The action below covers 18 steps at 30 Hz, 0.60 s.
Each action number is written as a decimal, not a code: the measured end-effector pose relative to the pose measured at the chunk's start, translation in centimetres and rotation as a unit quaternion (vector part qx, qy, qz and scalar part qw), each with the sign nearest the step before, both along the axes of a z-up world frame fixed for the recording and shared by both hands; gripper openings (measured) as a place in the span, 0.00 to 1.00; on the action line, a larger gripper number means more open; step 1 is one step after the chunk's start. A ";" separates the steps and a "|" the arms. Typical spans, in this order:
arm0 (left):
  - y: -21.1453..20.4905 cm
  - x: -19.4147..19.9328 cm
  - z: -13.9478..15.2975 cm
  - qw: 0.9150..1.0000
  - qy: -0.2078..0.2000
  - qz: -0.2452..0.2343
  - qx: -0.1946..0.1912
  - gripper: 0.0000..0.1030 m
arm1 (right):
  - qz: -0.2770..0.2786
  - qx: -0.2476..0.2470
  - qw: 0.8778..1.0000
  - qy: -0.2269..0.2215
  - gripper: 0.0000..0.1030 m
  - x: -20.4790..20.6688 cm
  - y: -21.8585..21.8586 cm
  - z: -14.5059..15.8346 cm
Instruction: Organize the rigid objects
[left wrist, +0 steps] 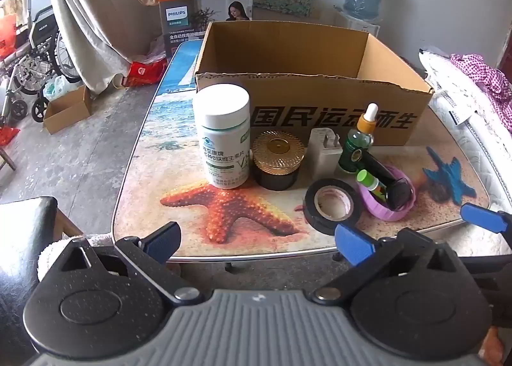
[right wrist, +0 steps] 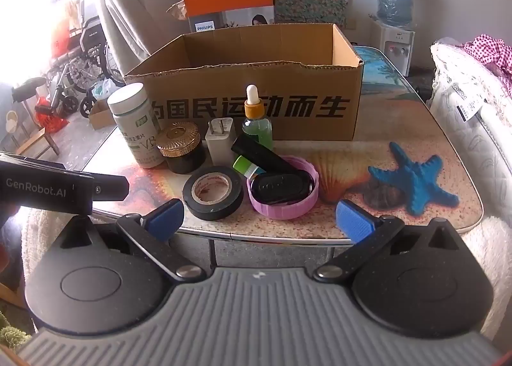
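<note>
Left gripper [left wrist: 257, 242] jaws wide apart, nothing between, tilted down. Right gripper [right wrist: 260, 220] same, side by side

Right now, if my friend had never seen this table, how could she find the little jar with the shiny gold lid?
Find the big open cardboard box at the back of the table, then the row of small things in front of it. The jar stands between the tall white pill bottle and the white charger plug. It alone is short, round and black, with a ridged gold lid.
</note>
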<state>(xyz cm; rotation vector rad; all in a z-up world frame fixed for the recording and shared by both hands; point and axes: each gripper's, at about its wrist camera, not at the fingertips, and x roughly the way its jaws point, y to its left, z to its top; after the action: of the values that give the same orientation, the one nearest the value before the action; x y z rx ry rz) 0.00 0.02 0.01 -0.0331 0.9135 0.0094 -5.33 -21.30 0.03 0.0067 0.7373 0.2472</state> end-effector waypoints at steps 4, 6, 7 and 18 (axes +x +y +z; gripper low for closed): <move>0.6 0.0 -0.1 1.000 -0.003 0.005 0.001 1.00 | -0.002 0.004 1.000 -0.003 0.99 0.0 0.0 0.1; 1.1 0.1 -0.2 1.000 -0.002 0.009 -0.001 1.00 | -0.004 0.005 1.000 -0.004 0.99 0.0 0.0 0.2; 1.4 0.2 -0.2 1.000 -0.002 0.010 -0.002 1.00 | -0.006 0.002 1.000 -0.005 0.99 0.2 -0.1 0.0; 0.7 0.9 -0.6 1.000 0.008 0.024 0.013 1.00 | -0.001 -0.005 1.000 0.004 0.99 1.1 0.1 0.1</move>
<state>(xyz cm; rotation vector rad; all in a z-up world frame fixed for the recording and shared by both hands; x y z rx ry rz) 0.86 0.68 -0.61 -0.0306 0.9281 0.0674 -4.20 -21.17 0.14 -0.0010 0.7460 0.2419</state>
